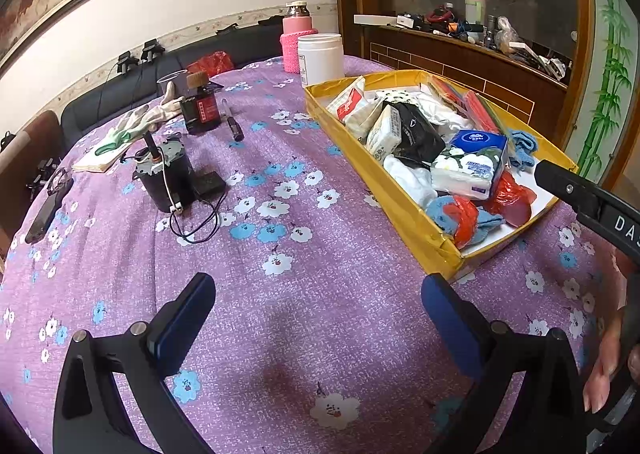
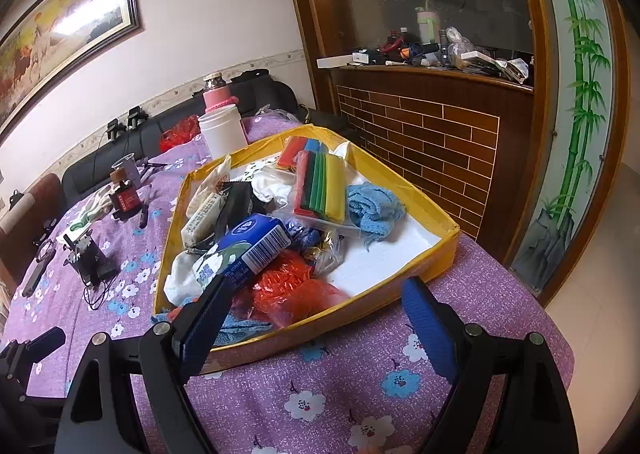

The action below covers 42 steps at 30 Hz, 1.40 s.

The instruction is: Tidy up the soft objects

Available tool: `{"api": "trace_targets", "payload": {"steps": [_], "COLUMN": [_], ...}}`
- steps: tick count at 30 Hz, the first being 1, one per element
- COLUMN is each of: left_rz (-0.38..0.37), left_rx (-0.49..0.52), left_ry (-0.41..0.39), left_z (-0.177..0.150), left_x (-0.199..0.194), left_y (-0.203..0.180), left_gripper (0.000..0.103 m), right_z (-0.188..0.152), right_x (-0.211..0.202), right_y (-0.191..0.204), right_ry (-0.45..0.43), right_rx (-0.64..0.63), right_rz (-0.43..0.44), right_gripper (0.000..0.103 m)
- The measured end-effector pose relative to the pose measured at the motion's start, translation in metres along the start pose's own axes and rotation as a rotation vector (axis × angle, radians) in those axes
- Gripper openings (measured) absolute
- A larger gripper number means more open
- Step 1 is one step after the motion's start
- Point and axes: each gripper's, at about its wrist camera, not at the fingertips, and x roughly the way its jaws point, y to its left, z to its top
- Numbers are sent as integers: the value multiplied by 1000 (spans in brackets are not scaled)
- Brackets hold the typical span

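Note:
A yellow box [image 1: 400,210] [image 2: 340,318] on the purple flowered tablecloth holds a heap of soft things: a blue and white tissue pack [image 1: 472,162] [image 2: 248,246], a red plastic bag [image 1: 508,198] [image 2: 292,286], a blue cloth [image 1: 520,146] [image 2: 372,210], white socks [image 1: 408,174] and a striped coloured pack [image 2: 320,186]. A white glove [image 1: 136,122] lies on the table far left of the box. My left gripper [image 1: 318,314] is open above bare cloth, left of the box corner. My right gripper [image 2: 318,322] is open at the box's near wall, holding nothing.
On the left of the table stand a black motor with wires [image 1: 160,182], a dark bottle [image 1: 200,110], a pen [image 1: 234,126] and a white jar [image 1: 320,58]. A pink-sleeved bottle [image 1: 298,34] stands behind it. A brick-faced wooden counter [image 2: 420,126] rises behind the box. A hand [image 1: 604,366] shows at right.

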Motion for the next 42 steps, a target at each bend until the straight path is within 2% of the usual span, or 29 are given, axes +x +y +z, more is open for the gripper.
{"api": "trace_targets", "payload": {"steps": [36, 42], "left_rz": [14, 15], "left_rx": [-1, -27], "left_ry": [4, 6], "left_z": [0, 1], "left_x": [1, -1], "left_y": [2, 10], "left_gripper": [102, 102], "right_z": [-2, -2], "right_x": [3, 1], "right_y": [1, 1], "right_ry": [3, -2], "right_rx": [6, 6], "right_rz": [6, 9], "right_gripper": [90, 90]}}
